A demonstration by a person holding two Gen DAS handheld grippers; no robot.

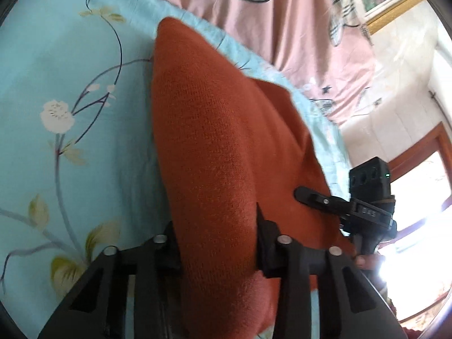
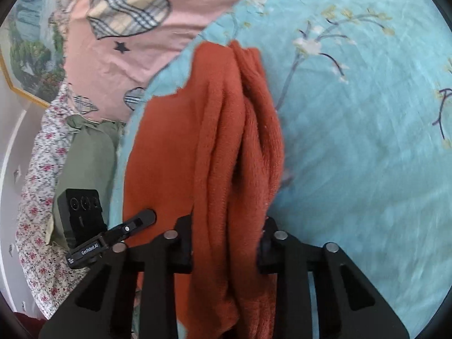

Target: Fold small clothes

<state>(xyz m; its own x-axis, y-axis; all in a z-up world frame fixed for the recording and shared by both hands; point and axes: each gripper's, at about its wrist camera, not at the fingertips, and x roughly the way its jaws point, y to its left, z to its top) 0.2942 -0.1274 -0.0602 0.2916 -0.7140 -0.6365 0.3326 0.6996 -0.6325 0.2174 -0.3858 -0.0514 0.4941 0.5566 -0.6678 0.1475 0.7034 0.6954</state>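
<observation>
A rust-orange knitted garment (image 1: 214, 130) hangs lifted over a light blue floral bedsheet (image 1: 70, 84). My left gripper (image 1: 217, 240) is shut on one edge of it, cloth filling the gap between the fingers. My right gripper (image 2: 226, 240) is shut on a bunched, pleated edge of the same garment (image 2: 226, 141), which hangs in folds above the sheet (image 2: 367, 141). The right gripper shows at the right in the left wrist view (image 1: 305, 195). The left gripper shows at the lower left in the right wrist view (image 2: 144, 217).
A pink quilt with plaid hearts (image 1: 282, 22) lies beyond the blue sheet. A green cloth (image 2: 90, 152) and a flowered fabric (image 2: 42, 197) lie at the left in the right wrist view. A bright doorway (image 1: 418, 197) is at the right.
</observation>
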